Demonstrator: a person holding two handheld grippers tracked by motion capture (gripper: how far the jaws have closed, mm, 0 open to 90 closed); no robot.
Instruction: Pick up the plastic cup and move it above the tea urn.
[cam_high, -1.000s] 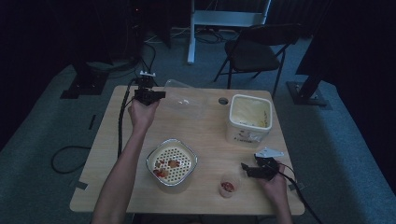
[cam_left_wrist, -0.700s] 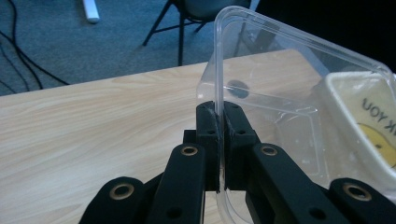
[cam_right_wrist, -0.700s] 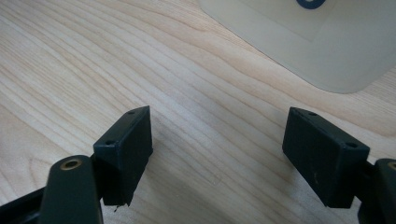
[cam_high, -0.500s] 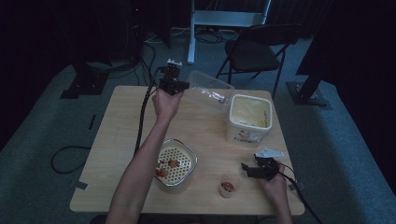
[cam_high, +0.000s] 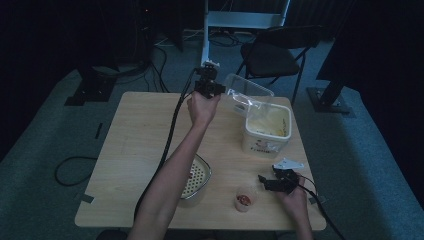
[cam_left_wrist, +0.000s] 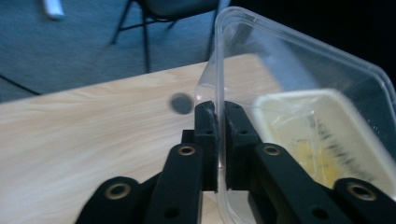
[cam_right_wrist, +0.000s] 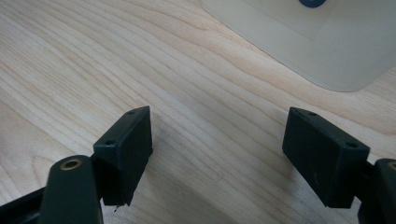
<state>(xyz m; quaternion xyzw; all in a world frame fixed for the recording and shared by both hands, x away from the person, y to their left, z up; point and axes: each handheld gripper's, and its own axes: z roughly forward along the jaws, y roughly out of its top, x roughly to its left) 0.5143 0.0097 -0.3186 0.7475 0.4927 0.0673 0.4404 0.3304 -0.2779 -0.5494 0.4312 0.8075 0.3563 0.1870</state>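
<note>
The left hand-held gripper (cam_left_wrist: 219, 135) pinches the clear plastic lid (cam_left_wrist: 299, 88) above the cream tub (cam_high: 266, 129); the right hand-held gripper (cam_right_wrist: 219, 154) rests spread on the surface (cam_right_wrist: 196, 84).

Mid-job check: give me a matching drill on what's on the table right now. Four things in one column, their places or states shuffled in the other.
Things:
1. clear lid
2. cream tub
3. small cup
4. right tongs

States:
A. uncovered, pale contents showing
B. open, nothing between them, over bare wood
C. lifted off the table and tilted
D. near the table's front edge, something red inside

Pairs: 1-C, 2-A, 3-D, 4-B
</note>
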